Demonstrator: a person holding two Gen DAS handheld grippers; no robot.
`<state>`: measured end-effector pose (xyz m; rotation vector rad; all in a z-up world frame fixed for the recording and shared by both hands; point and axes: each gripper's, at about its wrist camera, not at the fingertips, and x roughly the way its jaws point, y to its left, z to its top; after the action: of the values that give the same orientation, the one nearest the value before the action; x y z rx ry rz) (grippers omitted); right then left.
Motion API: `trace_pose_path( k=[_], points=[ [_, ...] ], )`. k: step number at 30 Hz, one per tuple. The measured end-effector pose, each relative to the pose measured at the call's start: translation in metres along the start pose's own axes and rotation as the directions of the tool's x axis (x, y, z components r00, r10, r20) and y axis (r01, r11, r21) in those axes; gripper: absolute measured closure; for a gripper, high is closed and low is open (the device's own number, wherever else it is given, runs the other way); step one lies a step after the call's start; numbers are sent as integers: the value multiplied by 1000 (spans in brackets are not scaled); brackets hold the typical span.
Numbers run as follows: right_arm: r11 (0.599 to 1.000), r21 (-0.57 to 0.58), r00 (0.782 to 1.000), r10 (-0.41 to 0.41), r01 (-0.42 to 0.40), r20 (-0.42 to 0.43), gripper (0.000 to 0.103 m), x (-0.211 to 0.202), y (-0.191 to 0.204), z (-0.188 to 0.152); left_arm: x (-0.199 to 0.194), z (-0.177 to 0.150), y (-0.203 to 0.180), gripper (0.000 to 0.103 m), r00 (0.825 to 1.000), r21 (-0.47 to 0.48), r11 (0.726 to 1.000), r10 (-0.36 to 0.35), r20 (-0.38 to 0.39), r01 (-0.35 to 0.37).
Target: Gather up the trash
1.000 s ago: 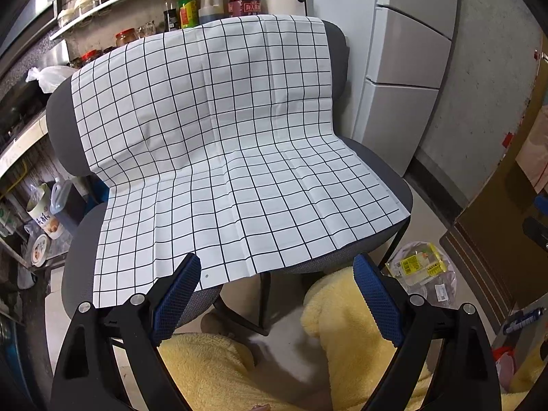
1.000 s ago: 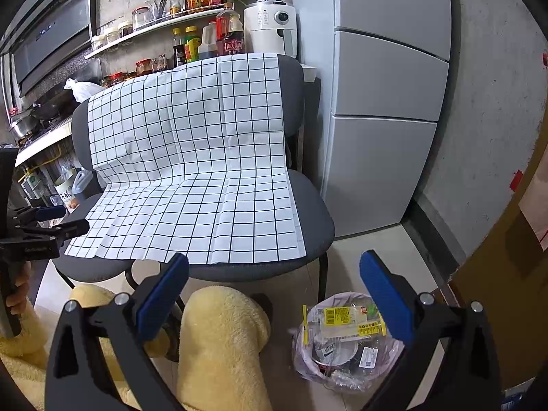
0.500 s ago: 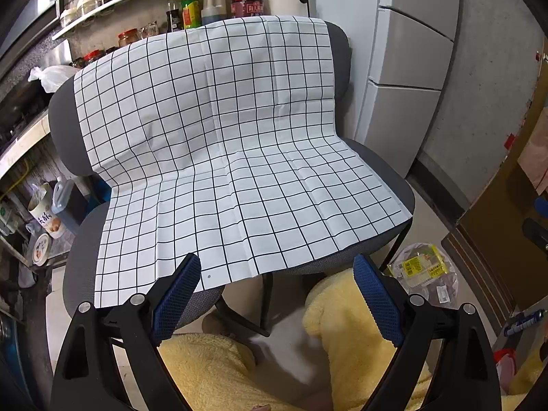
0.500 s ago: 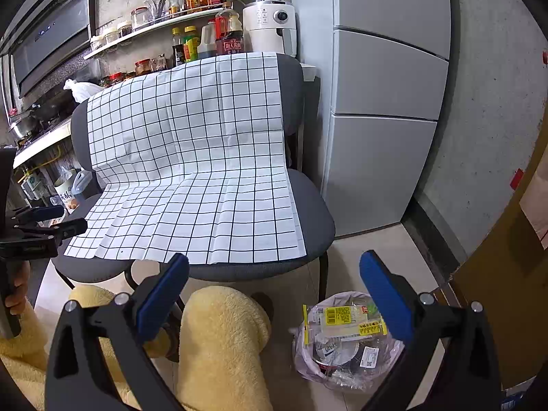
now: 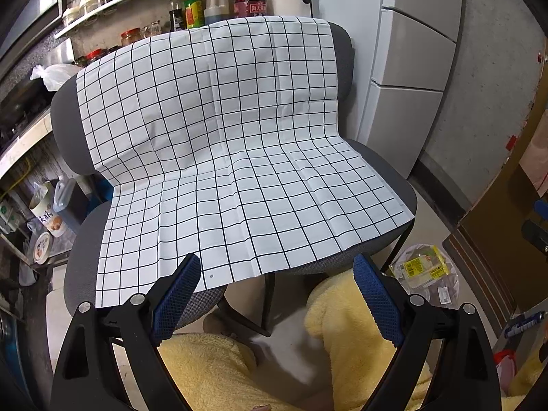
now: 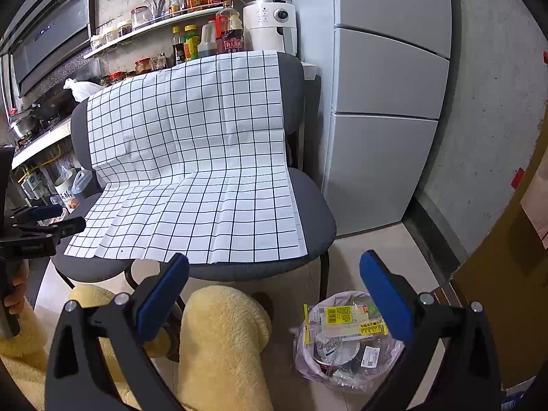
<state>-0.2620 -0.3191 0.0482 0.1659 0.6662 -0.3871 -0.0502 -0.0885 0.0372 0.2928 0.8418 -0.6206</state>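
Observation:
A trash bin lined with a plastic bag [image 6: 346,339] stands on the floor right of the chairs, filled with wrappers and containers; it also shows in the left wrist view [image 5: 424,281]. A white black-grid cloth [image 5: 233,157] covers two grey chairs [image 6: 308,212] and carries no loose items. My left gripper [image 5: 277,291] is open and empty above the cloth's front edge. My right gripper [image 6: 274,284] is open and empty, above my knee and left of the bin. The left gripper also appears at the left edge of the right wrist view [image 6: 41,222].
A grey fridge [image 6: 387,109] stands right of the chairs. A shelf with bottles and jars [image 6: 191,34] runs behind them. A brown cabinet [image 6: 507,274] stands at right. My legs in yellow fleece [image 6: 219,342] are below the grippers. Containers [image 5: 48,212] sit at left.
The left gripper has drifted slightly, so the chairs sit a little lower in its view. The right gripper has hardly moved. Both stay open and empty.

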Motion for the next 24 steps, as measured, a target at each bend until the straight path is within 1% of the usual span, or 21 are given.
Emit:
trace_pose_path(
  k=[24],
  points=[
    [1000, 7, 1000, -6, 7, -6, 6, 3, -2, -3, 2, -2, -1, 13, 1000, -2, 1000, 4, 4, -4]
  ],
)
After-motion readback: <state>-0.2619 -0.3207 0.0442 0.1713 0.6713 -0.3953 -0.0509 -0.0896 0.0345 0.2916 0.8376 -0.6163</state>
